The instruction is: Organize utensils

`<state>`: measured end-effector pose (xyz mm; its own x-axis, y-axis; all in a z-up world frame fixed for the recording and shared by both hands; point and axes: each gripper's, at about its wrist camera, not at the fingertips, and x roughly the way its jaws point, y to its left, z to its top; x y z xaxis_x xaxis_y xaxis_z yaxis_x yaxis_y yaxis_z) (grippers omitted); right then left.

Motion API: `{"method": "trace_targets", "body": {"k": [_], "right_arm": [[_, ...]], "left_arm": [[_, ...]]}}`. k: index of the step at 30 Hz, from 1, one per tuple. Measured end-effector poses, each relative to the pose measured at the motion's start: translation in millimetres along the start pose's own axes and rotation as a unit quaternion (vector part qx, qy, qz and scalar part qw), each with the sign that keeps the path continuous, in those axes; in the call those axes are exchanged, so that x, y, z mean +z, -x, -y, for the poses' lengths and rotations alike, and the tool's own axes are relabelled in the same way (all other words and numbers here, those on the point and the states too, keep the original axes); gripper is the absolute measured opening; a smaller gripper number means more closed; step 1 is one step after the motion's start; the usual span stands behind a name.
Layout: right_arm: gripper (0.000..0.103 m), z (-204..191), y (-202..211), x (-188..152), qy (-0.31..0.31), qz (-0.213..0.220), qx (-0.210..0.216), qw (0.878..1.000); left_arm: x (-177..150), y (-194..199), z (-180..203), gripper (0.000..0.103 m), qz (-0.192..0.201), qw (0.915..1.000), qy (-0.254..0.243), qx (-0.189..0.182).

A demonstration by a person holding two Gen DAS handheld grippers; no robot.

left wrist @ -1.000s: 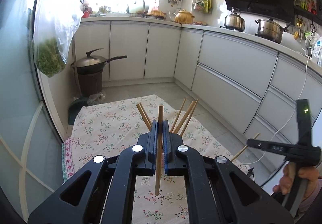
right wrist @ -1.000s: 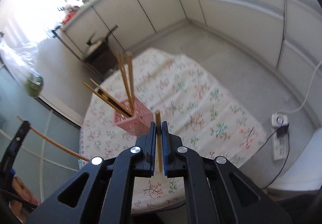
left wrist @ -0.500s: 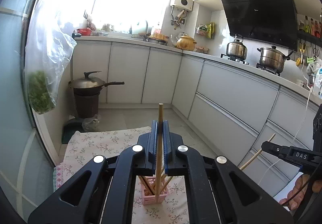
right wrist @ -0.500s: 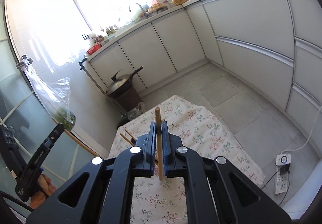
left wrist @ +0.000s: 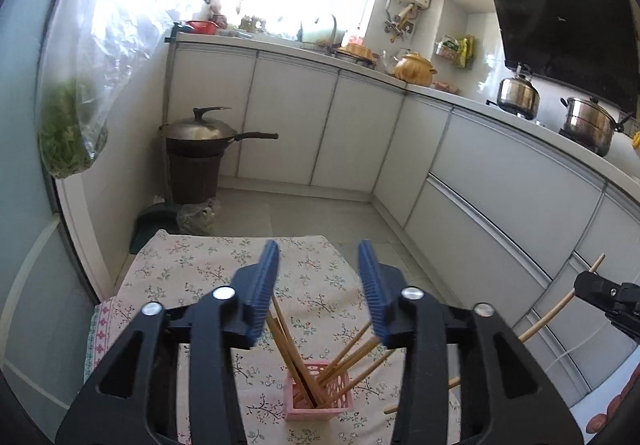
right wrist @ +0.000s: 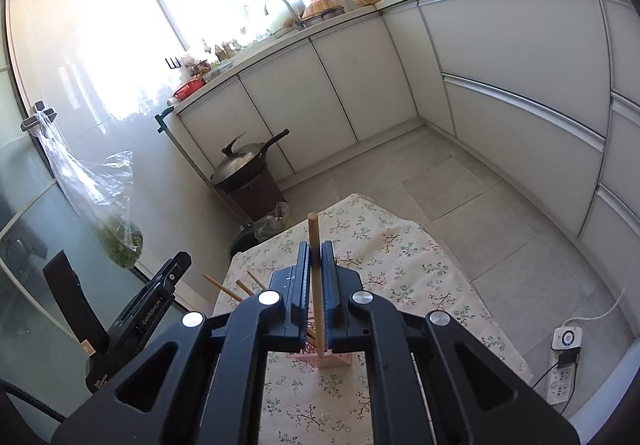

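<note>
A pink slotted holder [left wrist: 319, 391] stands on the floral tablecloth [left wrist: 192, 277], with several wooden chopsticks [left wrist: 292, 353] leaning in it. My left gripper [left wrist: 318, 257] hovers above the holder; its jaws are opening and nothing is between them. My right gripper [right wrist: 316, 257] is shut on a single wooden chopstick [right wrist: 316, 285], held upright above the holder [right wrist: 320, 359]. In the left wrist view the right gripper [left wrist: 600, 291] shows at the right edge with its chopstick [left wrist: 560, 301]. The left gripper [right wrist: 144, 309] shows at the lower left of the right wrist view.
White kitchen cabinets [left wrist: 500, 181] run along the back and right. A lidded wok on a dark bin [left wrist: 200, 149] stands in the corner. A plastic bag of greens [left wrist: 68, 141] hangs at the left. A power strip [right wrist: 564, 353] lies on the tiled floor.
My left gripper has let go of its chopstick, which now stands in the pink holder, and its jaws have spread. My right gripper has risen with its chopstick.
</note>
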<state>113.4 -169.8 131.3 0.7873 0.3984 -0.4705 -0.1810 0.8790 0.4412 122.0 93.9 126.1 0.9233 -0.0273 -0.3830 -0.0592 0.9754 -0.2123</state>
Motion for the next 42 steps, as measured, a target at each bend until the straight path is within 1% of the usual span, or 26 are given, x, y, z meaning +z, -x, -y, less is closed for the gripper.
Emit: {"method": "trace_targets", "body": {"k": [4, 5, 6, 9, 11, 14, 22, 25, 27, 29, 31, 35, 36, 37, 39, 42], "right_arm": [[0.006, -5.5, -4.5, 3.5, 0.000, -0.004, 0.007, 1.000], [0.006, -8.2, -4.5, 4.4, 0.002, -0.004, 0.007, 1.000], [0.006, -11.8, -4.6, 5.6, 0.005, -0.003, 0.008, 1.000], [0.006, -23.3, -4.6, 9.9, 0.015, 0.000, 0.012, 1.000], [0.006, -32.9, -5.8, 13.1, 0.025, 0.004, 0.010, 1.000], [0.006, -45.0, -14.7, 16.8, 0.039, 0.004, 0.002, 0.999], [0.006, -58.7, -61.4, 8.5, 0.052, -0.015, -0.022, 0.998], [0.010, -57.8, -77.7, 3.7, 0.049, -0.017, -0.016, 0.999], [0.011, -53.9, -84.3, 3.2, 0.036, -0.025, -0.009, 0.999], [0.011, -51.3, -81.6, 1.8, 0.030, -0.025, -0.004, 0.999], [0.011, -53.0, -72.5, 0.8, 0.039, -0.016, -0.004, 0.999], [0.012, -60.1, -49.6, -0.9, 0.061, 0.007, -0.005, 0.998], [0.014, -61.9, -45.3, -0.7, 0.067, 0.012, -0.006, 0.998], [0.021, -63.1, -40.7, -1.6, 0.073, 0.017, -0.009, 0.997], [0.027, -64.5, -31.3, -3.6, 0.082, 0.031, -0.012, 0.996], [0.027, -66.1, -20.9, -7.1, 0.101, 0.048, -0.023, 0.993]], "left_arm": [[13.7, 26.7, -8.9, 0.055, 0.038, 0.9991, 0.011, 0.013], [17.1, 32.4, -10.3, 0.058, 0.045, 0.9988, 0.012, 0.015], [20.3, 38.1, -10.8, 0.062, 0.050, 0.9986, 0.011, 0.015], [27.0, 51.4, -13.2, 0.067, 0.063, 0.9977, 0.007, 0.023], [29.5, 59.7, -17.3, 0.070, 0.074, 0.9969, 0.008, 0.028], [31.4, 66.9, -25.1, 0.071, 0.084, 0.9957, 0.013, 0.037], [30.6, 60.5, -35.9, 0.072, 0.068, 0.9965, 0.022, 0.043], [29.5, 59.6, -38.9, 0.074, 0.068, 0.9960, 0.028, 0.051], [30.1, 63.8, -41.3, 0.079, 0.074, 0.9954, 0.034, 0.050], [30.8, 69.7, -40.7, 0.083, 0.085, 0.9943, 0.035, 0.054], [31.8, 73.8, -37.3, 0.086, 0.091, 0.9936, 0.030, 0.058], [30.6, 76.0, -25.1, 0.090, 0.091, 0.9939, 0.016, 0.060], [30.1, 75.7, -21.2, 0.091, 0.090, 0.9940, 0.012, 0.061], [29.3, 75.9, -17.7, 0.092, 0.090, 0.9940, 0.008, 0.062], [27.5, 76.5, -12.5, 0.096, 0.091, 0.9936, -0.002, 0.066], [22.9, 78.5, -2.8, 0.096, 0.092, 0.9927, -0.018, 0.076]]}}
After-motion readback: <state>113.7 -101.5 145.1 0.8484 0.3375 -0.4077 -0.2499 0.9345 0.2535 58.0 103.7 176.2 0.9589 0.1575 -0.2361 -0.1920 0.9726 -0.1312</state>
